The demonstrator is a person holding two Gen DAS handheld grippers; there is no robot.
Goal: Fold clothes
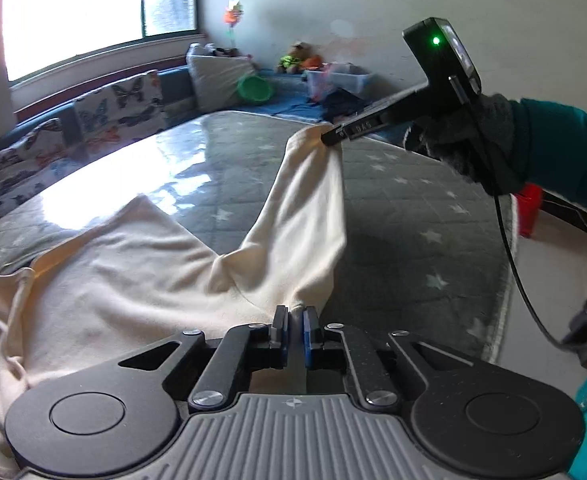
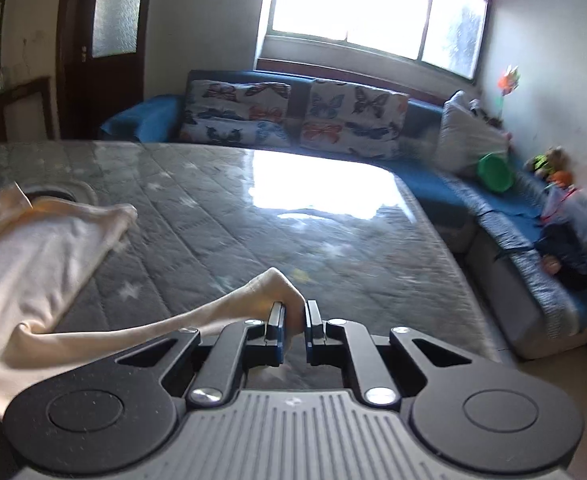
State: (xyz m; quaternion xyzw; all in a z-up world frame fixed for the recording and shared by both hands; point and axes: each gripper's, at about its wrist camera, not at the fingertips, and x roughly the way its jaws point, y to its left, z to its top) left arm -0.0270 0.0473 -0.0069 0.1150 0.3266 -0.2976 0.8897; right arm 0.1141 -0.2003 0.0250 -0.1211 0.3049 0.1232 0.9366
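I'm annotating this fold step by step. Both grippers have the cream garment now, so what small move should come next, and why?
Probably swing the right gripper left to lay the lifted sleeve across the cream garment. The left gripper pins the sleeve's base, and the body lies spread on the table.

Bright window [image 2: 357, 4], perhaps blue sofa [image 2: 425, 116]

A home living room: a blue corner sofa [image 2: 433, 168] with butterfly cushions [image 2: 353, 120], soft toys [image 1: 293, 60] and a window [image 2: 373, 4].
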